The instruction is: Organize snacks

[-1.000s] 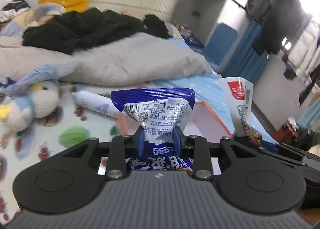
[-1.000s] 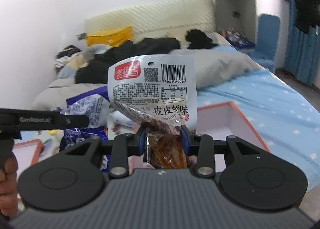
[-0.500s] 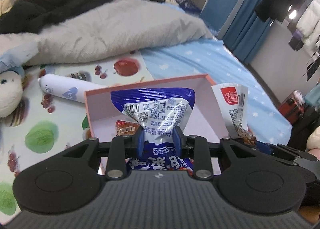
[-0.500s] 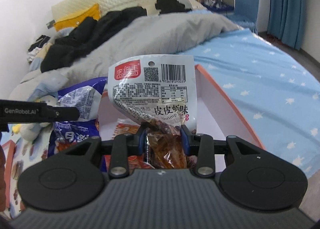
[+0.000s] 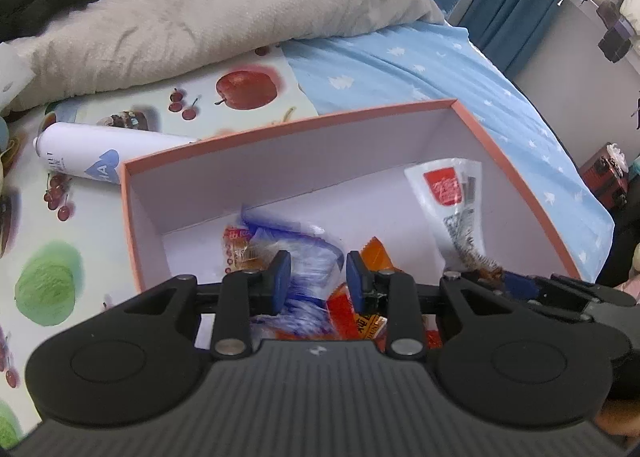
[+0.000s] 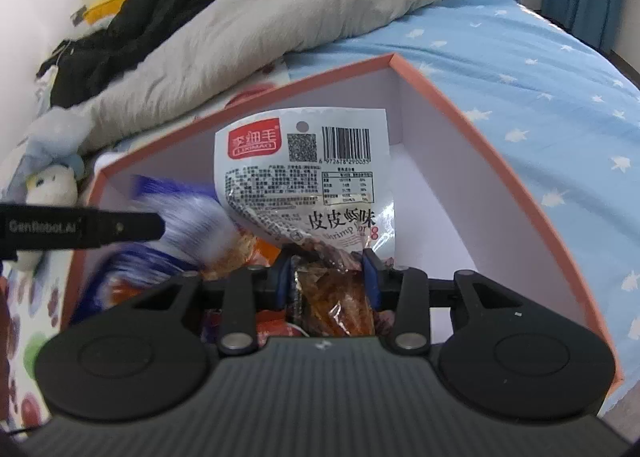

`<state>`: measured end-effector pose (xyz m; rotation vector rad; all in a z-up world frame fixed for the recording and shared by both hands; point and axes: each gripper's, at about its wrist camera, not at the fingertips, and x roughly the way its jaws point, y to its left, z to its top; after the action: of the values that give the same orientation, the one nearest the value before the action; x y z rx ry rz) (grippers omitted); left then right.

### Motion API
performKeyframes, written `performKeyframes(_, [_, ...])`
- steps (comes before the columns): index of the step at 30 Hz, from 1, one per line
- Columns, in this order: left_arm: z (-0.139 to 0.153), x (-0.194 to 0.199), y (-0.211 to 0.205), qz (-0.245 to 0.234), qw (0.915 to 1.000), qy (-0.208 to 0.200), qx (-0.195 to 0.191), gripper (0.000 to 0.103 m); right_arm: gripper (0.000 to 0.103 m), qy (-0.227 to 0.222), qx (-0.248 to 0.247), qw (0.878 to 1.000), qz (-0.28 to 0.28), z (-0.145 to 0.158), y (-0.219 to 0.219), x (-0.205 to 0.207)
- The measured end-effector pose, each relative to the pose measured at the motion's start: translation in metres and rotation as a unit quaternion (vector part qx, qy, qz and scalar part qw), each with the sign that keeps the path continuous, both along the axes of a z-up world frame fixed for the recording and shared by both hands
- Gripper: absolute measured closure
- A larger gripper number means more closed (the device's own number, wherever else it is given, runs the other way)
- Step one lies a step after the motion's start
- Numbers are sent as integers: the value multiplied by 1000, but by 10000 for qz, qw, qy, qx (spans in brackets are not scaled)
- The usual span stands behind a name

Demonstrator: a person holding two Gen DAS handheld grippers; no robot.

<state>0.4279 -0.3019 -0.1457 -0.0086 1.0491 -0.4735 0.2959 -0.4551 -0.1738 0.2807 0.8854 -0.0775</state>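
Snacks over the orange-rimmed box

Box (image 5: 516,181) sits on the bed, its white interior holding several orange packets. Above it, the left gripper (image 5: 316,277) has its fingers spread apart; the blue-and-white snack bag (image 5: 304,253) between them is motion-blurred, apparently loose inside the box. The right gripper (image 6: 326,277) is clamped on the shrimp snack packet (image 6: 304,177), held upright above the box's right half. A white tube (image 5: 88,153) lies just beyond the box's far left corner.
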Motion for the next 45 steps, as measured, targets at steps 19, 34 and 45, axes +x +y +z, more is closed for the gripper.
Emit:
performKeyframes(19, [126, -83, 51, 167, 9937, -1081, -250, 56, 44, -1100, -177, 9937, 109, 106, 31, -52])
performKeyframes(34, [210, -207, 124, 342, 9781, -1935, -693, 55, 44, -2123, -430, 9762, 137, 189, 79, -155])
performKeyframes(45, [201, -276, 167, 529, 9753, -2039, -660, 34, 44, -2145, -633, 9747, -3, 173, 103, -213])
